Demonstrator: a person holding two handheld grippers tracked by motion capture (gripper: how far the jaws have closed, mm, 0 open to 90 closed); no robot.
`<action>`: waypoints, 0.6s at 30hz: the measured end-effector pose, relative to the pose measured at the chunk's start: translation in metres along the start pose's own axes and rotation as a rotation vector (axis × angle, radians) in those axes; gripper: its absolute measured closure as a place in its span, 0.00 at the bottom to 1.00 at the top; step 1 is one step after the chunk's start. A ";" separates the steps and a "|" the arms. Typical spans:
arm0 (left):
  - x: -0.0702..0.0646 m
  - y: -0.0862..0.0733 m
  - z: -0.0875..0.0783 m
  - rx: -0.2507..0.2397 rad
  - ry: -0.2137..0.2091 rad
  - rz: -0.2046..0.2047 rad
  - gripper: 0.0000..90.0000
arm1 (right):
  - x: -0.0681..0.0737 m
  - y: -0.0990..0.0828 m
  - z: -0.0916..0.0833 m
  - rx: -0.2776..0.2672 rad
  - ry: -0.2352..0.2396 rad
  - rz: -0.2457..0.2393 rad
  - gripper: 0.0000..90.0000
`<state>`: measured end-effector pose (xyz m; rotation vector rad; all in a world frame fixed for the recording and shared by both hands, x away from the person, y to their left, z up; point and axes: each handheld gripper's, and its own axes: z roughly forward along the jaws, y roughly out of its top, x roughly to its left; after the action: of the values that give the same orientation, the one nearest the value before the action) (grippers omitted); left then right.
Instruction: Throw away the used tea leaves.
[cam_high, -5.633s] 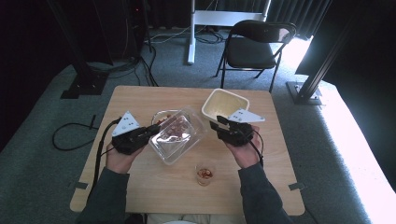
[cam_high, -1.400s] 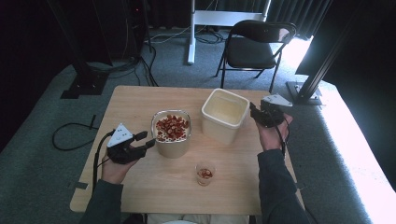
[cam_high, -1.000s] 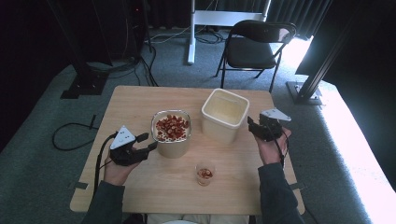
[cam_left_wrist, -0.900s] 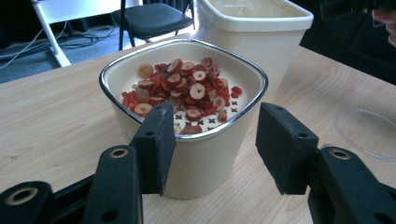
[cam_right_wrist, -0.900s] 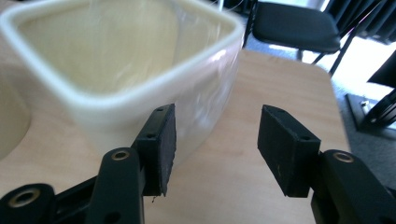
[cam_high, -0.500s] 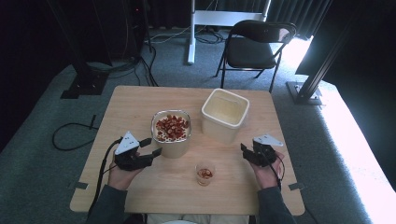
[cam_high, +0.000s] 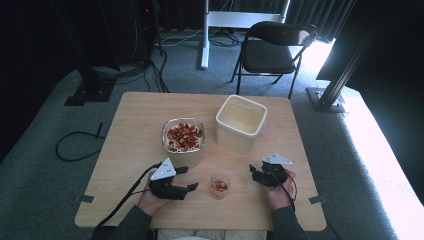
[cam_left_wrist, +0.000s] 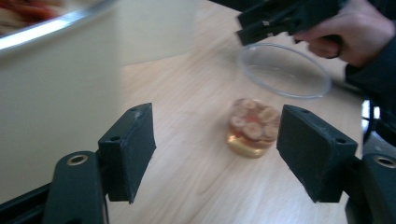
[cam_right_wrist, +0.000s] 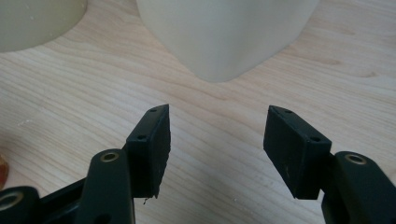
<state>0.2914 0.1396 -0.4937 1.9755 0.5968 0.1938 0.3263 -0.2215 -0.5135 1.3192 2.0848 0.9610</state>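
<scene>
From the high view, your left tongs (cam_high: 186, 179) lie low over the near part of the table (cam_high: 130, 120), jaws spread and pointing toward the small glass cup (cam_high: 219, 186) of fruit slices that stands just beside them, on the side of your right hand. Your right tongs (cam_high: 256, 173) rest on the other side of that cup, a little farther from it and aimed more toward the far edge. So the cup sits between your two hands, and your left is the nearer. Behind it stand the container of red pieces (cam_high: 183, 140) and the empty white tub (cam_high: 240, 122), side by side but apart.

In the left gripper view, the cup (cam_left_wrist: 253, 127) stands upright ahead, framed between the two pads but closer to the right one; nothing is between them yet. These jaws have just been opening. The container wall (cam_left_wrist: 56, 88) is close on the left, so a straight push forward looks safest to me. Your right tongs (cam_left_wrist: 275, 21) show above the cup's rim.

In the right gripper view, your right tongs (cam_right_wrist: 215, 140) are spread and empty, having just opened slightly, facing the corner of the white tub (cam_right_wrist: 224, 37) over bare wood. A sliver of the cup (cam_right_wrist: 3, 172) shows at the left edge, so you would need to turn that hand left to meet it.
</scene>
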 end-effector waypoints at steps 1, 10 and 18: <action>-0.002 -0.001 0.006 0.008 -0.025 0.001 0.29 | 0.000 0.000 0.001 0.003 0.000 -0.001 0.45; -0.016 -0.002 0.035 -0.011 -0.099 0.060 0.18 | 0.000 -0.002 0.003 0.011 -0.004 0.000 0.45; -0.019 -0.002 0.060 -0.009 -0.125 0.087 0.18 | 0.000 -0.003 0.004 0.018 -0.011 -0.001 0.45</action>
<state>0.2972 0.0829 -0.5214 1.9900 0.4296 0.1250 0.3277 -0.2214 -0.5187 1.3294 2.0903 0.9349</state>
